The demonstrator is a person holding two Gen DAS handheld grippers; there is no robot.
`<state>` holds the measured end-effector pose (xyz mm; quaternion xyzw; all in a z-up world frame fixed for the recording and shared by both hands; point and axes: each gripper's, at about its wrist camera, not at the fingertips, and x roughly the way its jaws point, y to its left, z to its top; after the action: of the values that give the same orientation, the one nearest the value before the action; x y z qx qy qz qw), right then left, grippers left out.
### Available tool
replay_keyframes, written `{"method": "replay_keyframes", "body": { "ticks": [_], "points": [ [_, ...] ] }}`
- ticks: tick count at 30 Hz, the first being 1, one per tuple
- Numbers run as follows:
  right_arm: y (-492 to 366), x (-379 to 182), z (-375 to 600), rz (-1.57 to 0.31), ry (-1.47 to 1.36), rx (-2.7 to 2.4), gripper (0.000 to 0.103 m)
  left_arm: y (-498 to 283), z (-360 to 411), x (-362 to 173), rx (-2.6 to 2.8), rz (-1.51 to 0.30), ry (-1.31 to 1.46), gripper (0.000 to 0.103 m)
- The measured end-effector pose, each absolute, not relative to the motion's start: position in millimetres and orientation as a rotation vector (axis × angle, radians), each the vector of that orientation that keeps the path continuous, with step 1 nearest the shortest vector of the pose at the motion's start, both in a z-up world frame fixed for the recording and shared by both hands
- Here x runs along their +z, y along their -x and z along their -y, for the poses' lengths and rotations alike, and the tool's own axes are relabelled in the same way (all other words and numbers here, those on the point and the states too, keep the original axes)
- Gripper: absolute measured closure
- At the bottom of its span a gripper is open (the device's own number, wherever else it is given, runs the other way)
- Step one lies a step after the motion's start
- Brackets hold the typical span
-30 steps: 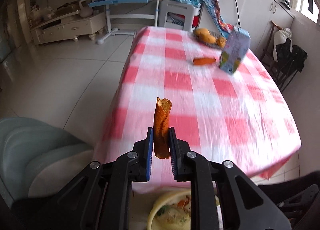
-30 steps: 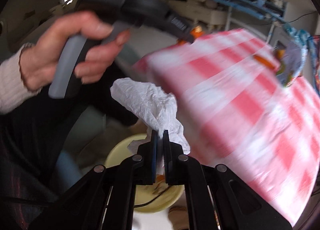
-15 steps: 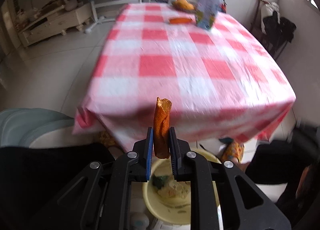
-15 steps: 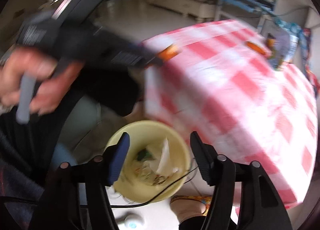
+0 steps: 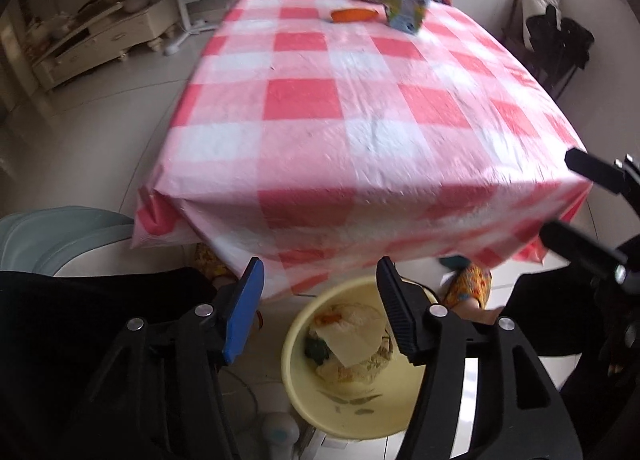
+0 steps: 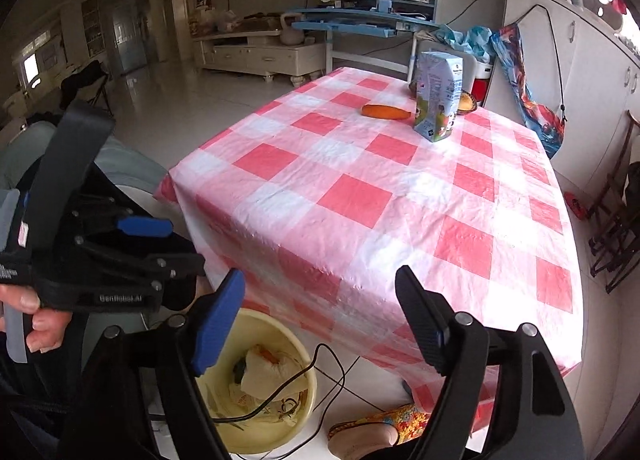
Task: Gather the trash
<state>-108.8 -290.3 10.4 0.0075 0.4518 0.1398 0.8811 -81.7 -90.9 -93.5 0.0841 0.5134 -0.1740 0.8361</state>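
the orange peel has left the left tool (image 5: 320, 302), both tools opening empty over crumpled white tissue (image 5: 352, 334) in the yellow bin (image 5: 296, 376).

A round pale-yellow bin (image 5: 352, 416) stood on the floor by the worktop's near edge, holding crumpled white tissue (image 5: 352, 340) and scraps.

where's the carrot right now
In the right wrist view the carrot lies on the far end of the checked table, just left of the upright carton.
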Motion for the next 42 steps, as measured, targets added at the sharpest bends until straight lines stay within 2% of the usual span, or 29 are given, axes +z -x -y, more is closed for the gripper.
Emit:
{"method": "replay_keyframes", "body": {
  "ticks": [10, 42],
  "points": [
    [113, 8, 275, -0.923, 0.058, 0.322, 0.027, 83, 92, -80, -0.336, -0.981, -0.204, 0.038],
    [111, 1, 265, -0.94, 0.092, 0.325, 0.024, 79, 94, -79, -0.343, -0.969, -0.174, 0.031]
  ]
}}
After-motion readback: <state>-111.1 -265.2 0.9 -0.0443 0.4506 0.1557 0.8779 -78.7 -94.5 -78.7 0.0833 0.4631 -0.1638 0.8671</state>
